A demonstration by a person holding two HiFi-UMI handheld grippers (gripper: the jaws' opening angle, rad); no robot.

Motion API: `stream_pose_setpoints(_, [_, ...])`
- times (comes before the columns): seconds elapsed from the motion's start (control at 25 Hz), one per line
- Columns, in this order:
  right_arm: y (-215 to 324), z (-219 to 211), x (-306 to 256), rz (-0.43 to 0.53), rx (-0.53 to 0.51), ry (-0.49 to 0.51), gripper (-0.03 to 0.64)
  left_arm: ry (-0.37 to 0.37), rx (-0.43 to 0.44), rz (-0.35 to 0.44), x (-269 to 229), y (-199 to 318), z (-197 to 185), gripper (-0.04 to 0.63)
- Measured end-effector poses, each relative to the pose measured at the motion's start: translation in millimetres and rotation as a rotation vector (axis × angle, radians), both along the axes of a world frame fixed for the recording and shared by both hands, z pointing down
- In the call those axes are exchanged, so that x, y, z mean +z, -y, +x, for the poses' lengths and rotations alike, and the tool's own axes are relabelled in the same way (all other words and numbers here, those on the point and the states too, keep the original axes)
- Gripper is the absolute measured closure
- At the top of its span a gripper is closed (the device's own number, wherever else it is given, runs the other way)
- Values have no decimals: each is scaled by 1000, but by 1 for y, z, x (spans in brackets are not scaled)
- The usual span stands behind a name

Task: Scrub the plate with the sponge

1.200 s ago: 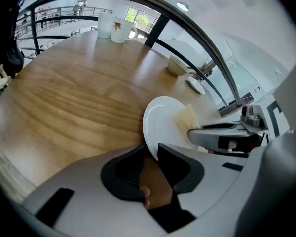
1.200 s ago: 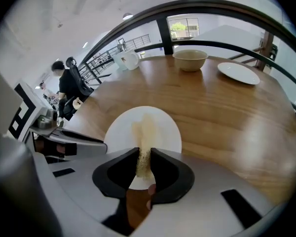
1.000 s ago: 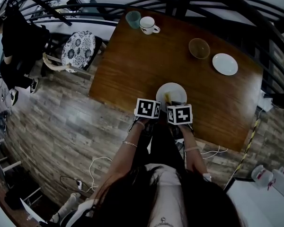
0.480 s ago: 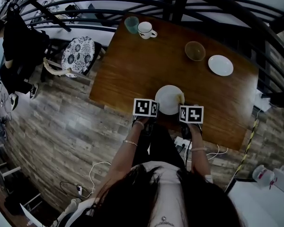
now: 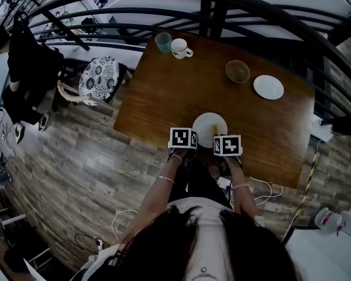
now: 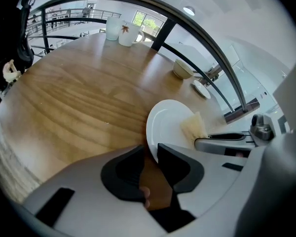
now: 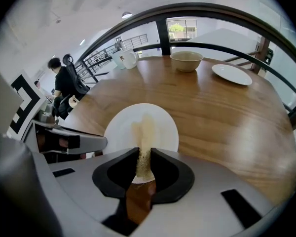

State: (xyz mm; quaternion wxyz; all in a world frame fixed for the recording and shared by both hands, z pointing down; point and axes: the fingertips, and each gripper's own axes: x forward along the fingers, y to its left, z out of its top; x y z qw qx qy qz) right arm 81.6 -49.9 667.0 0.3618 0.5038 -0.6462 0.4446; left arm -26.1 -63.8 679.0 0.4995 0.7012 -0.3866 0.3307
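Observation:
A white plate [image 5: 207, 124] lies near the front edge of the wooden table [image 5: 164, 92]. In the left gripper view my left gripper [image 6: 152, 152] is shut on the plate's near rim [image 6: 168, 125]. My right gripper [image 7: 144, 154] is shut on a yellow sponge [image 7: 144, 152], which stands on edge with its lower end pressed on the middle of the plate [image 7: 160, 125]. In the left gripper view the sponge [image 6: 194, 127] rests on the plate's right side. Both marker cubes sit side by side at the plate's near edge in the head view.
At the table's far side stand a teal cup [image 5: 162, 41] and a white mug [image 5: 180, 47]. A bowl [image 5: 237, 71] and a second white plate [image 5: 268, 86] are at the back right. A cushioned chair [image 5: 99, 76] and a person [image 5: 17, 69] are to the left, beyond a railing.
The right gripper swept the sponge from the plate's left part to its right edge, then back towards the middle. The left gripper kept its hold on the rim.

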Motion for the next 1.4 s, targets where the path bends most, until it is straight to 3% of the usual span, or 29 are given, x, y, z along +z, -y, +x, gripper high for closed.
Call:
stream_pose_setpoints(0.32, [-6,-38,1,5,-59,77,526,75,28,38,1,-1,2,505])
stream_pose_setpoints(0.8, [-15,38,-7,11,127,22,526,-2,-25,-12,-2,1,2,503])
stream_pose_setpoints(1.08, [-21,-13,-1,-12,-1,49,526,-22,-50,-32,-2,1,3,503])
stream_pose_setpoints(1.24, [-21,-50,1,-31,-79,118,526,-8,-53,-30,0,0,1,503])
stream_pose_setpoints(1.4, [-18,-63,5,-60,-44,230,526,-8,-48,-26,0,1,1,505])
